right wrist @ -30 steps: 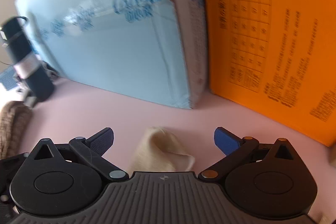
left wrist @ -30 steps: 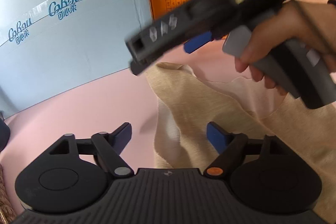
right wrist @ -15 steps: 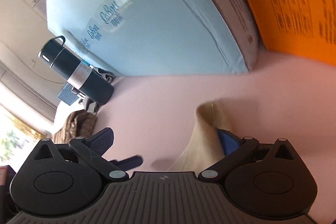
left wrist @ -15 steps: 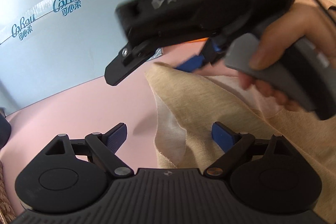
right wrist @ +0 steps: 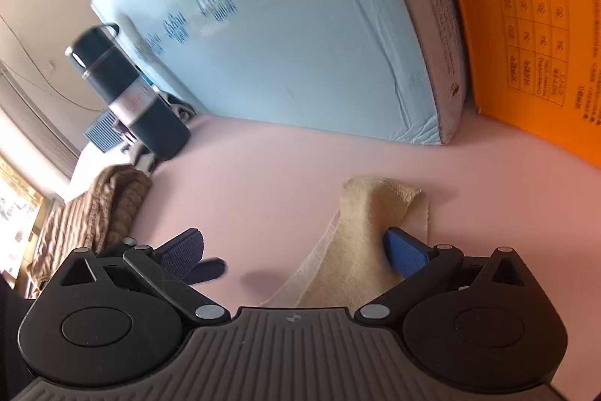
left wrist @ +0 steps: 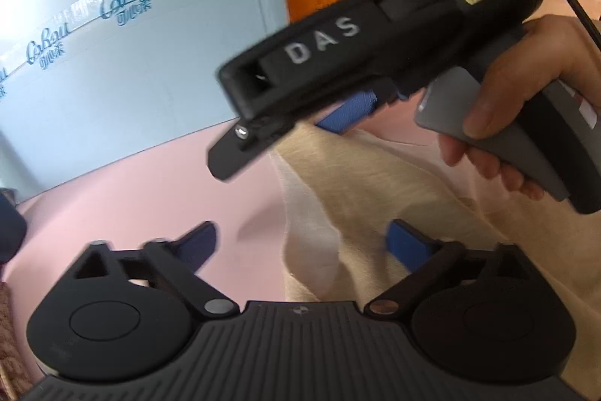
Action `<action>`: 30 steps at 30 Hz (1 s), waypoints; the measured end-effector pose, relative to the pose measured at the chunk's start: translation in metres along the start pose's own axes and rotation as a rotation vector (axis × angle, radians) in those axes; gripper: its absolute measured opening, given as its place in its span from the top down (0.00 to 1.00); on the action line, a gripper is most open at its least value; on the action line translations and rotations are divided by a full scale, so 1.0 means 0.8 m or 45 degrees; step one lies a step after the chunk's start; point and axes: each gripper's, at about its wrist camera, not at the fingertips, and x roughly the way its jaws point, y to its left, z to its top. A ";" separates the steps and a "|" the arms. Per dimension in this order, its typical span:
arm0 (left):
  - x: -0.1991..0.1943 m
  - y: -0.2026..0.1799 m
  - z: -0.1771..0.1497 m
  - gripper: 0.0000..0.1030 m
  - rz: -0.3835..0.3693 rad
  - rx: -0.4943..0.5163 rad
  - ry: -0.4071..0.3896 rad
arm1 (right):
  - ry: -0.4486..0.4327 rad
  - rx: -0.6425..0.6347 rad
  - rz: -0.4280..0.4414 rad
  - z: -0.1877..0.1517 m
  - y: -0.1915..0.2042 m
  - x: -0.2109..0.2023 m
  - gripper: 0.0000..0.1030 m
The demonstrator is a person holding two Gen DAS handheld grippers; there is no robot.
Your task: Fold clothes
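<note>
Beige garment (left wrist: 379, 198) lies on the pink tabletop (left wrist: 150, 190), spread toward my right side, one folded-up edge showing a paler inner layer. In the right wrist view a corner of it (right wrist: 360, 239) sticks up between my fingers, hemmed end pointing at the boxes.

My right claw (right wrist: 293, 250): jaws wide. The cloth corner touches the right blue pad (right wrist: 405, 250); left pad is clear of it, over bare table. Not clamped. In the left wrist view this same claw (left wrist: 349, 111) crosses the top of the frame, my hand (left wrist: 522, 104) around its grey grip, blue pad tip just above the garment's far edge. Whether the tip touches the cloth there I can't tell, it's motion-blurred.

My left claw (left wrist: 300, 243): jaws wide too, holding nothing. Right pad is over the cloth, left pad over pink table, cloth edge running between them.

Behind: light blue box (right wrist: 285, 36) with printed logos, orange box (right wrist: 533, 25) right beside it, both standing on the table's far side. Dark flask (right wrist: 127, 96) left of the blue box. Brown knitted cloth (right wrist: 94, 213) bunched at the table's left edge.
</note>
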 end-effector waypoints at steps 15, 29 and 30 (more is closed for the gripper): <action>-0.001 0.047 -0.007 0.00 0.290 0.056 0.025 | -0.358 0.283 -0.204 -0.044 -0.045 -0.144 0.00; -0.121 0.021 -0.031 0.01 0.036 0.091 -0.020 | -0.407 0.804 -0.358 -0.271 -0.021 -0.312 0.00; -0.121 0.020 -0.032 0.00 0.053 0.091 -0.006 | -0.395 0.794 -0.335 -0.277 -0.012 -0.307 0.00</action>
